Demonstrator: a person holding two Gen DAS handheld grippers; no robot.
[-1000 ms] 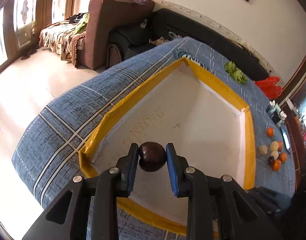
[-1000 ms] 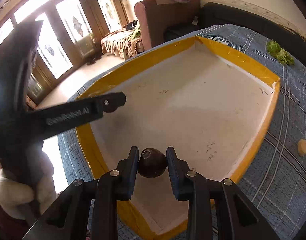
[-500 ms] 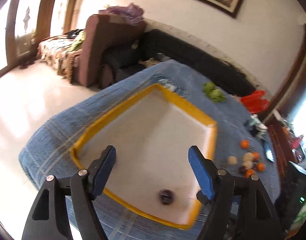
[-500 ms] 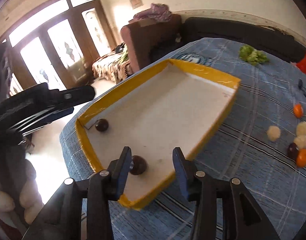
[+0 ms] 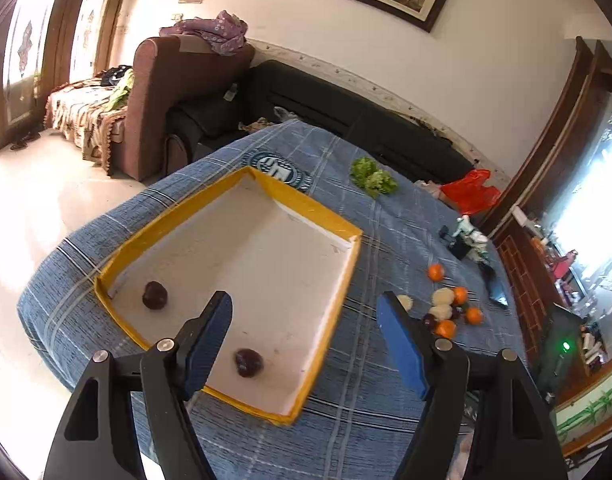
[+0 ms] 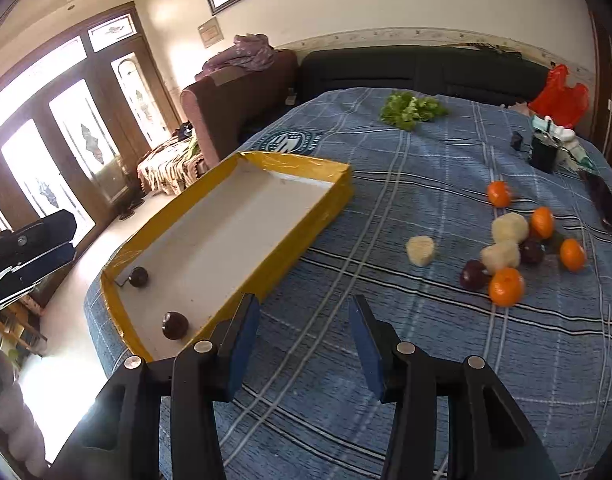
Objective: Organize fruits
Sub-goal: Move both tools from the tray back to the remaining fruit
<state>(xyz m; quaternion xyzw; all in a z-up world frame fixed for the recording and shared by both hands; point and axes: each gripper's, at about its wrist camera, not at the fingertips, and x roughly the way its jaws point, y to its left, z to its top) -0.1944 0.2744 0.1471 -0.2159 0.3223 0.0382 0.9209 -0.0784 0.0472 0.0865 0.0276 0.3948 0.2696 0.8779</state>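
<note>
Left hand-held gripper: wide, empty.
Right hand-held gripper: opening, empty.
Tray: two dark fruits inside.
Advice: straddle one dark fruit squarely, avoiding neighbours.

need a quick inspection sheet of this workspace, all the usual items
surface: blue checked cloth covers the table
job's things: yellow-edged tray holds two dark plums; oranges, pale fruits and more plums lie loose on the cloth
clutter: green leaves, red bag, small dark gadgets
grippers: left gripper open, empty; right gripper opening, empty
cables: nothing seen
surroundings: sofas, glass doors, framed picture
</note>
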